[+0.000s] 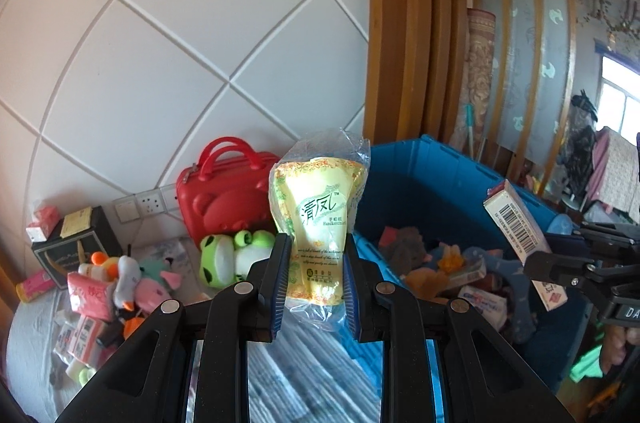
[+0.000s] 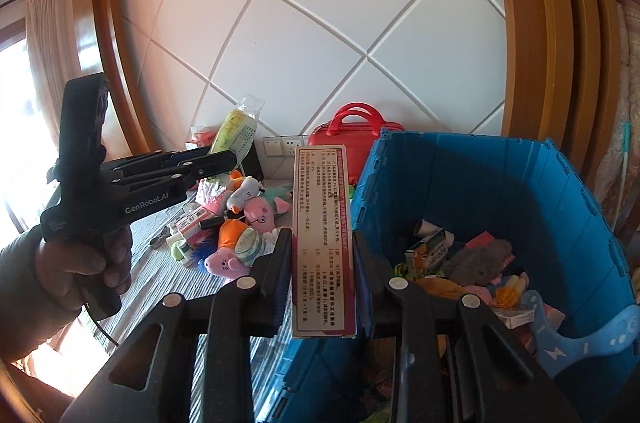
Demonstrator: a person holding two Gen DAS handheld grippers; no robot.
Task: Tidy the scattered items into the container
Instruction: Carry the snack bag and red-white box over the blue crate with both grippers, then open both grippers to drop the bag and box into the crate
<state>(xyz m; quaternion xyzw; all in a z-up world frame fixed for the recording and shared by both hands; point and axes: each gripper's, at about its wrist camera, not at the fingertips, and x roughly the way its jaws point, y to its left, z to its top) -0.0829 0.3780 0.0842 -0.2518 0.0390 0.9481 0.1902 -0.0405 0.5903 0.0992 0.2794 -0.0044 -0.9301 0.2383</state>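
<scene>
While clamped upright, tissue pack (image 1: 318, 239) and box (image 2: 323, 243) point upward.

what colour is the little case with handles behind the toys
Red, handles included. The case shows best in the left wrist view, standing against the white wall.

Glossy plastic tissue pack (image 1: 318, 223), blue plastic bin (image 2: 500, 183)

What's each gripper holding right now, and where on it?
Left gripper: yellow tissue pack, pinched across its lower half. Right gripper: long printed box, clamped on its side edges near the lower end.
</scene>
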